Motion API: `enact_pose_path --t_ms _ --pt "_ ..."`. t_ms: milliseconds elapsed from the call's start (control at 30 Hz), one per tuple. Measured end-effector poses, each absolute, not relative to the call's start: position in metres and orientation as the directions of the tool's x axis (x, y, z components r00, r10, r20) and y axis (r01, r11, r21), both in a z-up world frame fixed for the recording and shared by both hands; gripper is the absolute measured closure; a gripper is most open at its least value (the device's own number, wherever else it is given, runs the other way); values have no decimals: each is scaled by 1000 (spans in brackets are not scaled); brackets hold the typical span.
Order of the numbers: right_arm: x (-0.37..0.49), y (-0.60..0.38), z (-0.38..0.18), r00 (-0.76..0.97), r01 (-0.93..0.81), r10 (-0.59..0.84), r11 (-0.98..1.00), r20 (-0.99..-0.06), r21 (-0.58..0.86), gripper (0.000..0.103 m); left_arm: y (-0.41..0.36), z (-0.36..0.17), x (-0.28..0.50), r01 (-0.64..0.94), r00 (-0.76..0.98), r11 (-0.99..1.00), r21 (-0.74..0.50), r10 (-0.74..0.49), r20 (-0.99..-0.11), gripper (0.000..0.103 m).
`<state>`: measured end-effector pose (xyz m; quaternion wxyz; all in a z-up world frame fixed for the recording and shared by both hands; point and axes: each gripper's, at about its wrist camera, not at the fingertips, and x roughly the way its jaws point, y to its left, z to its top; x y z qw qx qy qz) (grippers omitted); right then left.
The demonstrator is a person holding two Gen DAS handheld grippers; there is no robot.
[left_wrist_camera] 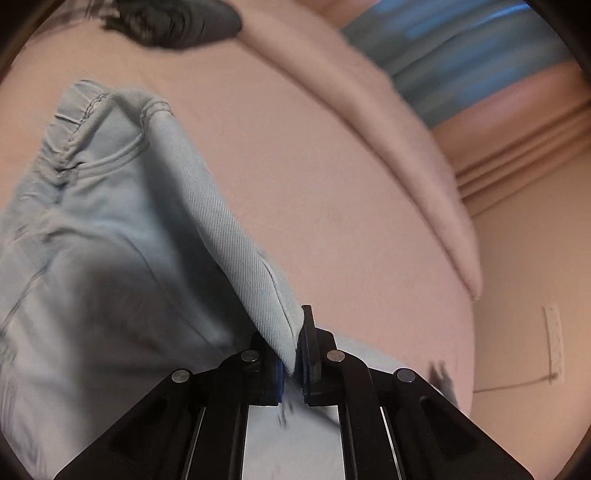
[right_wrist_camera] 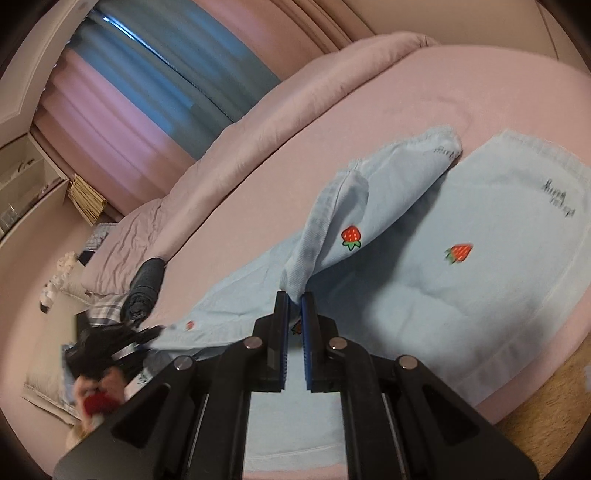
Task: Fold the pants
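Observation:
Light blue denim pants (right_wrist_camera: 461, 236) with red strawberry patches lie on a pink bed (right_wrist_camera: 461, 92). My right gripper (right_wrist_camera: 294, 299) is shut on the edge of one pant leg and lifts it in a fold above the other leg. My left gripper (left_wrist_camera: 293, 339) is shut on a hem edge of the pants (left_wrist_camera: 122, 206), near the waistband and pocket seams. The left gripper also shows in the right wrist view (right_wrist_camera: 122, 339) at the left, holding the far end of the pants.
A pink duvet (right_wrist_camera: 236, 133) is bunched along the far side of the bed. A dark rolled garment (right_wrist_camera: 144, 288) lies near the pillows; it also shows in the left wrist view (left_wrist_camera: 177, 22). Blue curtains (right_wrist_camera: 177, 74) hang behind. Wooden floor (right_wrist_camera: 546, 398) lies at the right.

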<state>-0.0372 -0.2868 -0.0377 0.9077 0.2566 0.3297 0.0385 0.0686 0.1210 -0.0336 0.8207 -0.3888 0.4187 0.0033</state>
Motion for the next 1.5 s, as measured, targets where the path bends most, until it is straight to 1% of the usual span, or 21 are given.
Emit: enact_pose_path --t_ms 67,133,233,367,433,500,533,567,633,733,833,900,933,967,1000,1033,1067,1233,1367,1433,1500 --pt "-44 -292 -35 783 97 235 869 -577 485 96 119 -16 38 -274 694 700 -660 -331 -639 98" --pt "-52 -295 -34 773 97 229 879 -592 467 95 114 -8 8 -229 710 740 -633 -318 -629 98" --pt "-63 -301 -44 732 134 198 896 -651 423 95 107 -29 -22 -245 658 763 -598 -322 -680 98" --pt "-58 -305 -72 619 205 153 915 -770 347 90 97 -83 -34 -309 552 795 -521 -296 -780 98" --pt "-52 -308 -75 582 234 147 912 -800 337 87 97 -87 -39 -301 577 781 -546 -307 -757 98" --pt "-46 -309 -63 577 243 113 922 -809 302 71 96 -84 -35 -299 573 784 -544 -308 -759 98" --pt "-42 -309 -57 584 243 89 929 -807 278 51 95 -83 -35 -302 569 786 -540 -306 -763 98" --pt "-37 -307 -45 609 244 43 940 -792 239 39 94 -83 -34 -303 569 788 -536 -301 -765 98" --pt "-25 -303 -28 659 231 -20 957 -752 177 36 93 -84 -38 -297 574 797 -526 -291 -765 98" --pt "10 -297 -18 683 205 -81 975 -726 84 36 88 -83 -31 -298 578 792 -533 -295 -761 98" --pt "58 -295 -34 641 156 -149 986 -753 -62 37 86 -85 -31 -297 570 777 -554 -321 -756 98" --pt "86 -299 -57 579 126 -207 978 -788 -165 44 91 -84 -30 -279 562 775 -567 -347 -751 98" --pt "96 -305 -70 537 115 -228 974 -812 -197 57 95 -83 -30 -272 563 765 -584 -365 -741 98" --pt "102 -310 -80 513 108 -234 972 -826 -208 66 102 -81 -29 -271 569 746 -609 -386 -726 98" --pt "101 -314 -81 548 85 -213 976 -809 -200 69 107 -80 -28 -271 572 735 -622 -397 -718 95" --pt "100 -314 -79 562 67 -204 977 -802 -202 83 113 -77 -27 -280 575 723 -631 -400 -714 91" --pt "100 -316 -77 561 53 -189 980 -806 -193 92 118 -74 -26 -291 582 717 -633 -393 -712 89" --pt "96 -334 -48 631 110 -127 991 -765 -74 93 135 -63 -21 -349 598 700 -623 -345 -723 71" --pt "98 -349 -11 702 130 -59 990 -710 47 94 156 -60 -22 -407 612 674 -617 -300 -731 67" --pt "99 -345 7 739 142 -64 988 -671 63 94 168 -63 -25 -435 619 652 -621 -285 -732 61" --pt "95 -342 20 766 148 -67 986 -640 74 94 180 -62 -29 -463 636 628 -625 -255 -728 60"
